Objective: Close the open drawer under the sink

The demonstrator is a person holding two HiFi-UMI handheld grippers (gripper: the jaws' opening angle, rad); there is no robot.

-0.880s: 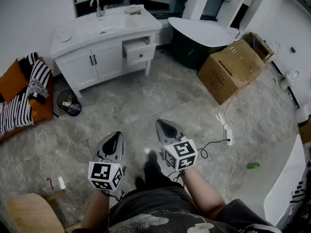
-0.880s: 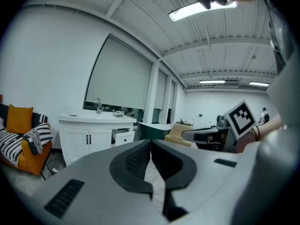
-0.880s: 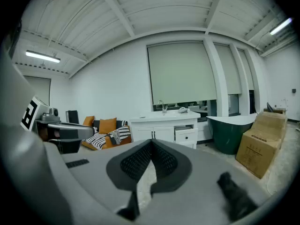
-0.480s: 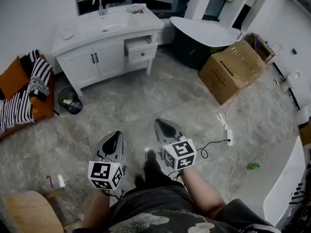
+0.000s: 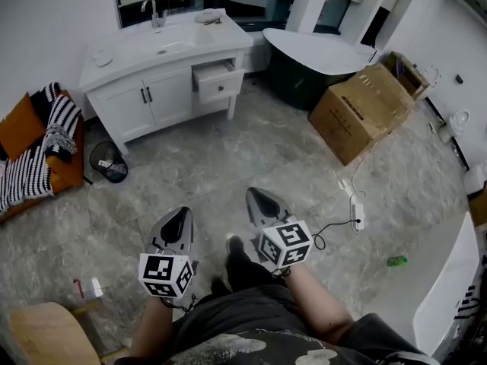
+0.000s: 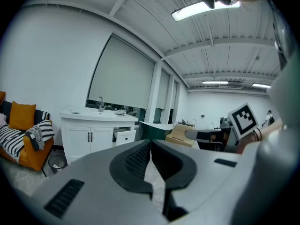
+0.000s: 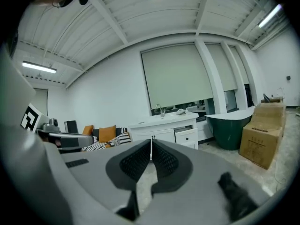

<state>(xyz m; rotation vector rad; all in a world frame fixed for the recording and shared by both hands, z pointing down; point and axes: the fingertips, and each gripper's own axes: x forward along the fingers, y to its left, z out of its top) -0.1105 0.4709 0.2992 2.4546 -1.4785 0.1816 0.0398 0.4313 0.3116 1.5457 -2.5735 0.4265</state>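
A white vanity cabinet point(image 5: 152, 90) with a sink point(image 5: 163, 40) stands against the far wall. Its small drawer point(image 5: 216, 79) on the right side is pulled out; it also shows as the drawer point(image 6: 123, 136) in the left gripper view and the drawer point(image 7: 187, 136) in the right gripper view. Both grippers are held low in front of the person, far from the cabinet. The left gripper point(image 5: 181, 214) has its jaws together with nothing between them. The right gripper point(image 5: 253, 193) is likewise shut and empty.
A dark green bathtub point(image 5: 316, 59) and a cardboard box point(image 5: 364, 109) stand at the right. An orange seat with striped cushions point(image 5: 38, 150) and a small bin point(image 5: 110, 162) are at the left. A power strip with cable point(image 5: 356, 211) lies on the stone floor. A wooden chair point(image 5: 46, 333) is near-left.
The view has shifted only slightly; both grippers stay shut and in about the same place, the right one a touch lower in the head view.
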